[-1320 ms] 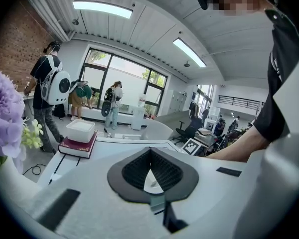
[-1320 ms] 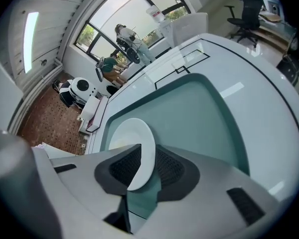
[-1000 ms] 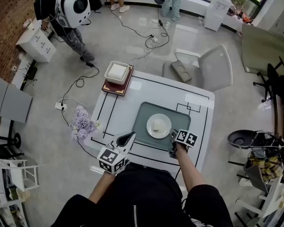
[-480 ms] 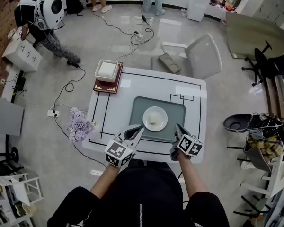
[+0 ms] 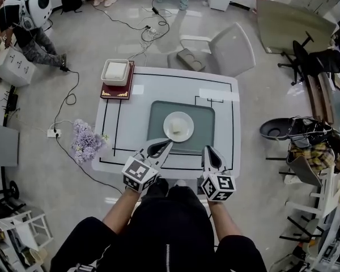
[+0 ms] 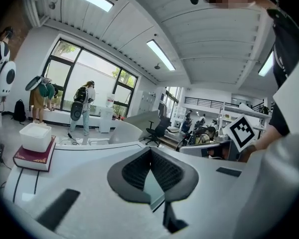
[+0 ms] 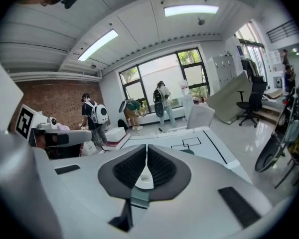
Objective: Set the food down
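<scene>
The left gripper [image 5: 162,147] and the right gripper [image 5: 209,153] each have their jaws pressed together on nothing, at the near edge of the white table [image 5: 224,98]. Just beyond them the food [image 5: 175,131] (a small, pale, cream-coloured block) lies on a round white plate [image 5: 187,121], which sits on a grey-green tray [image 5: 158,113].

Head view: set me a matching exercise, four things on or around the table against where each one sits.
Things:
1. plate
2. white box
3. purple flowers
4. grey chair

Places:
A. off the table, by its left edge
B. on the red book
C. at the table's far side
D. on the grey tray

Pairs: 1-D, 2-B, 3-A, 4-C.
</scene>
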